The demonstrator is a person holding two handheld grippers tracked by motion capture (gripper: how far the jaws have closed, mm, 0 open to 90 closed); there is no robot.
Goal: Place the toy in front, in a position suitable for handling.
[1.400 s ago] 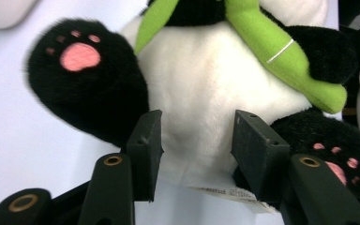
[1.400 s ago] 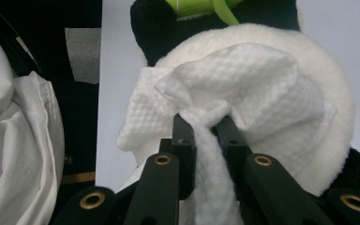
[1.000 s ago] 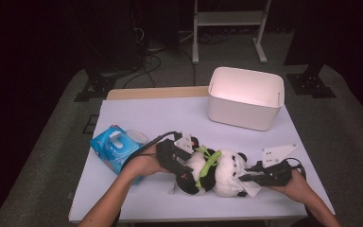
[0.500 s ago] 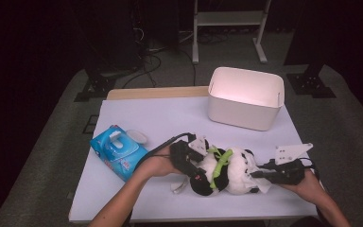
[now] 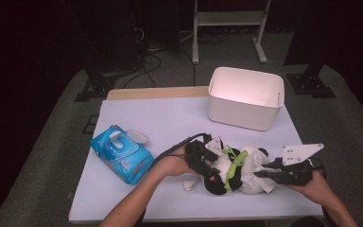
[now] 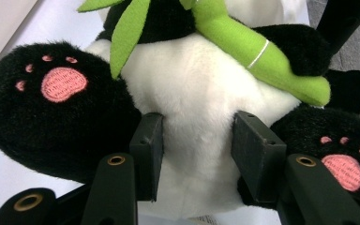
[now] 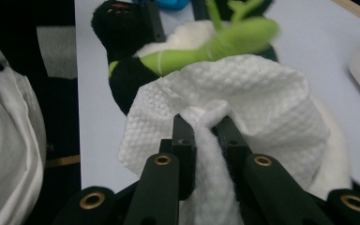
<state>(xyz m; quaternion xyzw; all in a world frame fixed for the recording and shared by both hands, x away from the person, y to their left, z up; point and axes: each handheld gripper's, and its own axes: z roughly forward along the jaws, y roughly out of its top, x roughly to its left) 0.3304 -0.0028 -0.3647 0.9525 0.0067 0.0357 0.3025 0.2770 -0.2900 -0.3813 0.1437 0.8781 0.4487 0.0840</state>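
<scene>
Shifted rightward since before: plush panda (image 5: 236, 170), belly clamped between left gripper (image 6: 197, 140) pads; right gripper (image 7: 205, 129) pinches white wipe (image 7: 262, 93) against it, forearms low.

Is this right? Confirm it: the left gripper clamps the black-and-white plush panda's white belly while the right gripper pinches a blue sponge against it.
Not quite. The right gripper pinches a white embossed paper wipe, not a blue sponge, as the right gripper view shows. The left gripper does clamp the black-and-white plush panda at its white belly.
</scene>
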